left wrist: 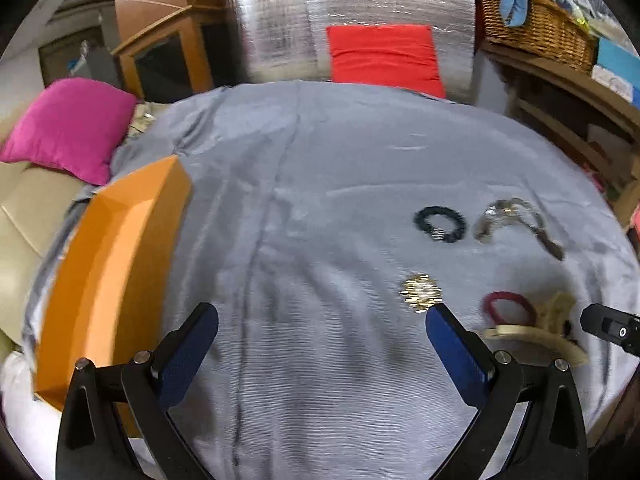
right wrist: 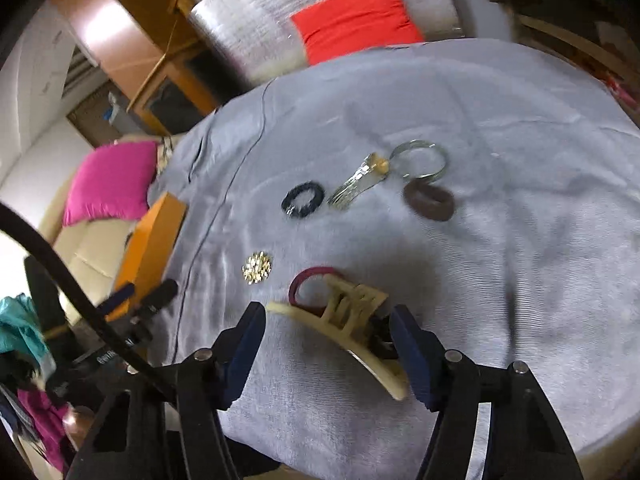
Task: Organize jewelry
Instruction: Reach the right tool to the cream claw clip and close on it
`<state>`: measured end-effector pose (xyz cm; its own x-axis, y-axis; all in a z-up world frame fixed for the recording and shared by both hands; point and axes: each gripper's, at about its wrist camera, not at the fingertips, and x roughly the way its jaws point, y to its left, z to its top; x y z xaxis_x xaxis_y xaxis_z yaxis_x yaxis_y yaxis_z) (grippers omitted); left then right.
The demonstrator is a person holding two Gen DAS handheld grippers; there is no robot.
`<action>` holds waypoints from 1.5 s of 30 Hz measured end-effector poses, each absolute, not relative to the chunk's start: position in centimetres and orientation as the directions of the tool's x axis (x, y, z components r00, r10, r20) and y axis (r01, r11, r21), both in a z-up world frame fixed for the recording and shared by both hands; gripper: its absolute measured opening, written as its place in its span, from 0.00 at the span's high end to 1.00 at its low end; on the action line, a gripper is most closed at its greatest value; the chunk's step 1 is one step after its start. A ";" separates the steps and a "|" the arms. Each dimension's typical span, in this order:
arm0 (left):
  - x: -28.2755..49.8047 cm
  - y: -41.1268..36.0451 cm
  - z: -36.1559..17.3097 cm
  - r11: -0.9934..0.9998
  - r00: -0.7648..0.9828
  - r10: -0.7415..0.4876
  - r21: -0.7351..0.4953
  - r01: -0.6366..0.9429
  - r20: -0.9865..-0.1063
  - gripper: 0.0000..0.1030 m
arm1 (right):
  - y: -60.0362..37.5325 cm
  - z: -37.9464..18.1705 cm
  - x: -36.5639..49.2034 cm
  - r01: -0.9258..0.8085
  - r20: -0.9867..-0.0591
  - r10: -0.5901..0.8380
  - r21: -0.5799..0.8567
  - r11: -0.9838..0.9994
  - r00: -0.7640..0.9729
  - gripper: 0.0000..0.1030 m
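Observation:
Jewelry lies on a grey cloth (left wrist: pixel 320 200). A gold brooch (left wrist: pixel 420 293) (right wrist: pixel 257 267), a black scrunchie (left wrist: pixel 440 224) (right wrist: pixel 303 200), a silver bangle with tassel (left wrist: pixel 504 220) (right wrist: pixel 400 168), a brown ring (right wrist: pixel 429 203), a maroon ring (left wrist: pixel 508 307) (right wrist: pixel 310 284) and a cream hair claw (left wrist: pixel 536 332) (right wrist: pixel 352 328) show. An orange tray (left wrist: pixel 108 272) (right wrist: pixel 152 240) sits at the left. My left gripper (left wrist: pixel 322 332) is open and empty, the brooch just off its right fingertip. My right gripper (right wrist: pixel 328 328) is open, its jaws either side of the hair claw.
A pink cushion (left wrist: pixel 68 128) lies at the far left and a red cushion (left wrist: pixel 384 56) leans on a silver panel behind the cloth. A wicker basket (left wrist: pixel 536 28) stands on wooden shelves at the right. The right gripper's tip (left wrist: pixel 612 326) shows at the left view's right edge.

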<state>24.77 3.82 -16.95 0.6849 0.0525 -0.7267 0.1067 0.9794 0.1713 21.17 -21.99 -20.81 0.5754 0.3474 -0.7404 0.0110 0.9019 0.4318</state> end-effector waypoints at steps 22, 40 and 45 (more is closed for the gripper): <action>25.6 6.5 -16.8 0.995 0.671 0.029 0.088 0.054 -0.741 0.00 | -18.4 -23.5 20.9 -0.147 -0.822 0.280 0.238 0.960 0.496 0.78; 25.5 6.1 -16.8 0.995 0.675 0.022 0.079 0.055 -0.737 0.00 | -16.5 -24.1 20.6 -0.239 -0.836 0.309 0.219 0.946 0.454 0.75; 25.4 5.8 -16.8 0.994 0.674 0.020 0.084 0.063 -0.738 0.00 | -16.3 -24.1 20.8 -0.232 -0.837 0.290 0.202 0.952 0.464 0.85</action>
